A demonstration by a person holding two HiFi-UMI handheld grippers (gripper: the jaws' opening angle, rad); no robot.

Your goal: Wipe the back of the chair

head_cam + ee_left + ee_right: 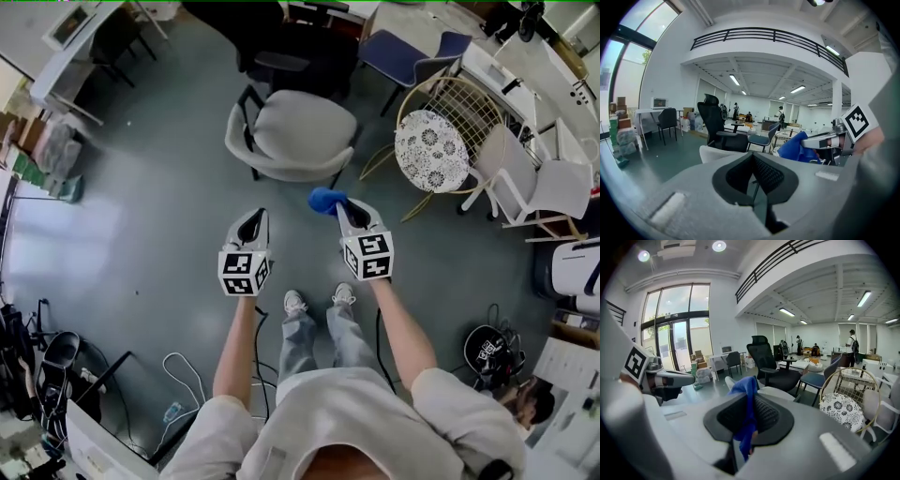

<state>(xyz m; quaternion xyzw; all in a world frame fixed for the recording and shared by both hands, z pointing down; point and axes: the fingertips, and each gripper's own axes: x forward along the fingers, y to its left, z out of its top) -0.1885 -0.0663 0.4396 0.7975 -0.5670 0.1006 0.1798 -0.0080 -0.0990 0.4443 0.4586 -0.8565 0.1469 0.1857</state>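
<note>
We've got the right gripper (339, 206) with its jaws clamped on a blue cloth (325, 199), which bunches up past the tips. The left gripper (254, 217) hangs beside it, jaws pressed together on nothing. The grey armchair (298, 133) stands on the floor (159, 187) just ahead of both, curved back toward us, clear of the cloth.
</note>
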